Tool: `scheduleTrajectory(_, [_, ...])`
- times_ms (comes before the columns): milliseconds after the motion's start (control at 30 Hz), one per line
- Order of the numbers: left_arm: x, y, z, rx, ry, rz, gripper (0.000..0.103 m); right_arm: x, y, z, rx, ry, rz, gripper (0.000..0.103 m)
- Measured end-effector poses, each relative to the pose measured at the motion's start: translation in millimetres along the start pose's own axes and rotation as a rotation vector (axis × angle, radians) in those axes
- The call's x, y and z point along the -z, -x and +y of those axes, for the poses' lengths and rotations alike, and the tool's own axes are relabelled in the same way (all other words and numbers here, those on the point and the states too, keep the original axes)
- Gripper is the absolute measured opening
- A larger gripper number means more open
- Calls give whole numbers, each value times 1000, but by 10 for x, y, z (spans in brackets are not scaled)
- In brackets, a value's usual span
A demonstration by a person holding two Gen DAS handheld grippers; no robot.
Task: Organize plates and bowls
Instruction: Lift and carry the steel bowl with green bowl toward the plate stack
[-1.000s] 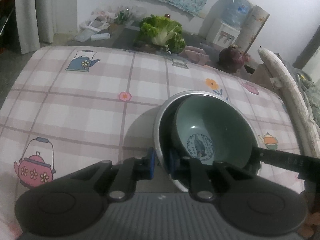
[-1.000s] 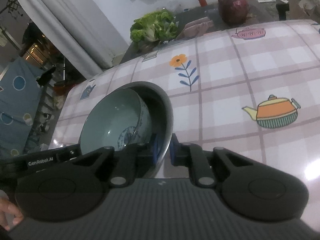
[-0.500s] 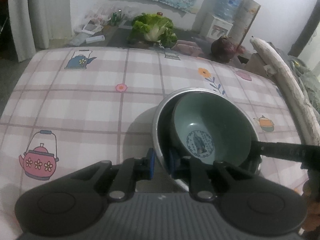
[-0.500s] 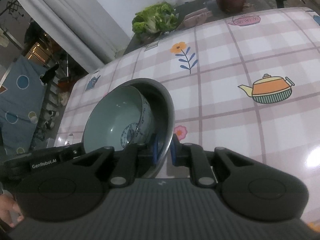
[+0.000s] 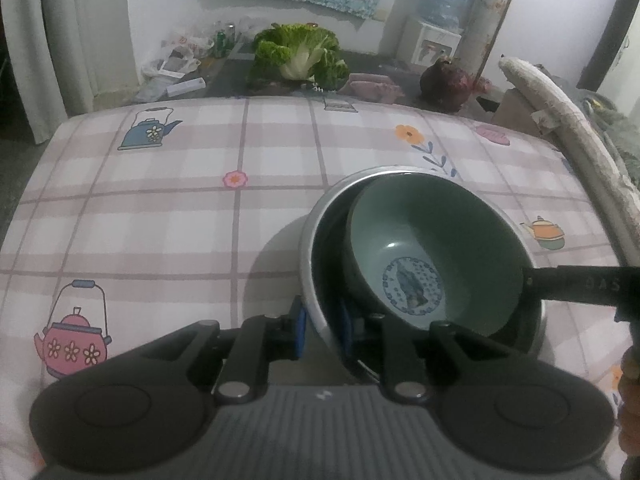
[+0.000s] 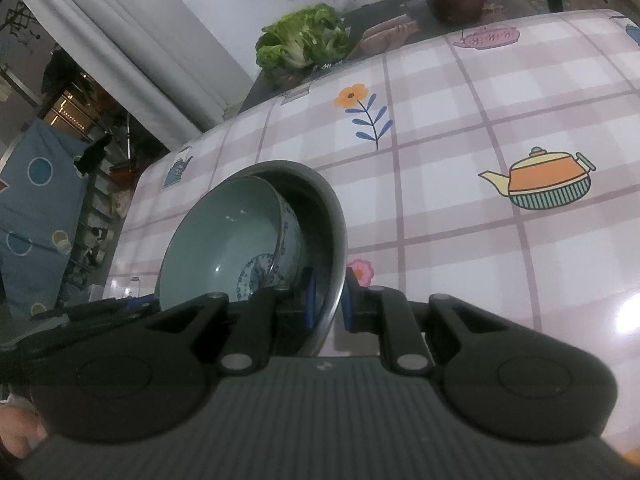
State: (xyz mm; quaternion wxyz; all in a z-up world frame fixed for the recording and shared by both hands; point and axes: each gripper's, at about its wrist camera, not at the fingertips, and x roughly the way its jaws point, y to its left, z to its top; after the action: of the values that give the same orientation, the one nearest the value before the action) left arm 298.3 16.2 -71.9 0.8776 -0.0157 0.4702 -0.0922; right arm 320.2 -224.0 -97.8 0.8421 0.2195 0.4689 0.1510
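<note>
where the checked tablecloth point(image 5: 168, 216) covers the table, a steel bowl point(image 5: 316, 216) is held over it from two sides, with a green ceramic bowl point(image 5: 436, 240) nested inside and leaning toward one wall. left gripper point(image 5: 322, 330): jaws clamped on the steel bowl's near rim, one blue pad outside the wall, one inside. right gripper point(image 6: 328, 300): likewise clenched on the steel rim at the opposite side, one pad inside the bowl, one outside. in the left wrist view the right gripper's dark finger reaches in from the right edge to the rim. green bowl: pale glaze inside, a round blue motif at its bottom, blue pattern on the outer wall seen in the right wrist view. beyond the table's far edge: a leafy cabbage point(image 5: 300, 54), a dark red round vegetable point(image 5: 446, 80), a water dispenser point(image 5: 438, 20) against the wall. whether the steel bowl's base touches the cloth cannot be told.
</note>
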Motion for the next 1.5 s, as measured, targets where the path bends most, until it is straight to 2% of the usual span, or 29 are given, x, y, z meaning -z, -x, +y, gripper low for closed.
scheduleTrajectory(667, [1, 11, -78, -54, -14, -16, 18, 2, -60, 58, 24, 50, 1, 13])
scheduleTrajectory(1500, [-4, 130, -86, -66, -18, -63, 18, 26, -22, 99, 7, 95, -57, 13])
